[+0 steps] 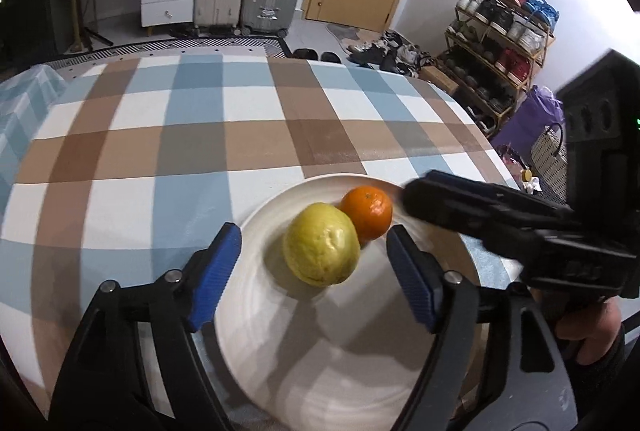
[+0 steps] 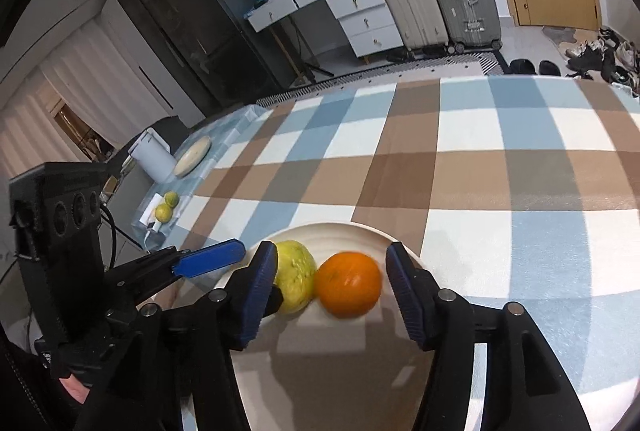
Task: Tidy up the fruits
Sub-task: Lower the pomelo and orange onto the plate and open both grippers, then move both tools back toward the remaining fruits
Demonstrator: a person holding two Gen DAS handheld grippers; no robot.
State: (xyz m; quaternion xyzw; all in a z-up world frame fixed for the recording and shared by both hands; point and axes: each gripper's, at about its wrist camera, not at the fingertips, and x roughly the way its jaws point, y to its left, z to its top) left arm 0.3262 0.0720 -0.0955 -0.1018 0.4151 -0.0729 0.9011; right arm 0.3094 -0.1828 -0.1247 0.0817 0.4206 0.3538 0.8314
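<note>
Tools (image 1: pixel 314 273) over plate (image 1: pixel 360 371), checked tablecloth (image 1: pixel 200 135)

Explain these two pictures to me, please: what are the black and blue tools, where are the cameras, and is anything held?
There is no robot: a person holds two hand tools with blue-padded jaws. Each picture comes from a camera on one tool, looking forward along it. The left gripper is open around a yellow fruit. The right gripper is open around an orange. Both fruits touch each other on a white plate on a checked tablecloth. Neither fruit is held.
</note>
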